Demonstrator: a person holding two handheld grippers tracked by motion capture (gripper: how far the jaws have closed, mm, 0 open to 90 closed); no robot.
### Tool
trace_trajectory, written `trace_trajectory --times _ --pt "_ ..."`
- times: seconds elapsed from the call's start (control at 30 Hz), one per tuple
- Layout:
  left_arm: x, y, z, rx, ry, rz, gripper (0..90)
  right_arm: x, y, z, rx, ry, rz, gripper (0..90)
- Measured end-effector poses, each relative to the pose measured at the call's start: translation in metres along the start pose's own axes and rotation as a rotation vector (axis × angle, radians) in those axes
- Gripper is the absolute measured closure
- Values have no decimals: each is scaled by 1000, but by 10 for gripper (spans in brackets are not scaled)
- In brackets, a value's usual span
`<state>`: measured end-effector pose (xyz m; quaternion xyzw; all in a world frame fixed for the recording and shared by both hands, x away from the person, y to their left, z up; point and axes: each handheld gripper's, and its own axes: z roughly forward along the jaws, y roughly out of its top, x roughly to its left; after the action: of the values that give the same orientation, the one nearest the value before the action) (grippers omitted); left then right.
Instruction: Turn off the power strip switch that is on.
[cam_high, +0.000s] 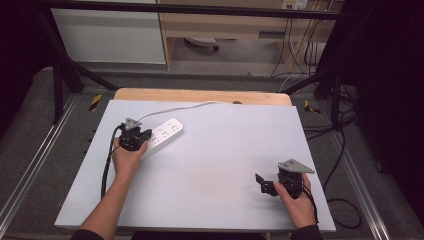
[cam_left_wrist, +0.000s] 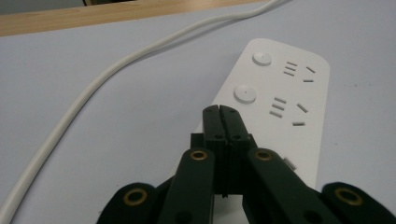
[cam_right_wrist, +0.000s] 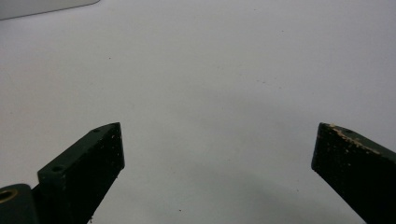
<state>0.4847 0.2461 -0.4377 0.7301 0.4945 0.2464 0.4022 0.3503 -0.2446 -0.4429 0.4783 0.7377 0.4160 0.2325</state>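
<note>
A white power strip (cam_high: 165, 134) lies on the pale table (cam_high: 215, 150) at the left, its white cable (cam_high: 172, 107) running to the far edge. In the left gripper view the strip (cam_left_wrist: 280, 107) shows two round buttons and socket slots, with the cable (cam_left_wrist: 93, 88) curving past on the left. My left gripper (cam_high: 145, 134) is shut, jaws pressed together with nothing between them, its tips (cam_left_wrist: 220, 109) over the near part of the strip. My right gripper (cam_high: 260, 182) rests at the table's near right, jaws wide apart (cam_right_wrist: 217, 140) over bare table.
A wooden board edge (cam_high: 200, 95) runs along the far side of the table. Black frame bars (cam_high: 65, 75) stand at both sides, and loose cables (cam_high: 340, 150) hang off the right side. Cabinets and a desk stand beyond.
</note>
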Motion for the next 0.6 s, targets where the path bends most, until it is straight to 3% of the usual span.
trace_trajectory --times 0.1,0.23,0.6 --pt "-2 0 0 6 18 38 900 1 0 0 3 2 -2 33" --pt "0 1 0 6 20 23 900 1 0 1 8 2 -10 31" --pt "-3 3 1 16 38 38 900 1 0 1 8 0 -10 30"
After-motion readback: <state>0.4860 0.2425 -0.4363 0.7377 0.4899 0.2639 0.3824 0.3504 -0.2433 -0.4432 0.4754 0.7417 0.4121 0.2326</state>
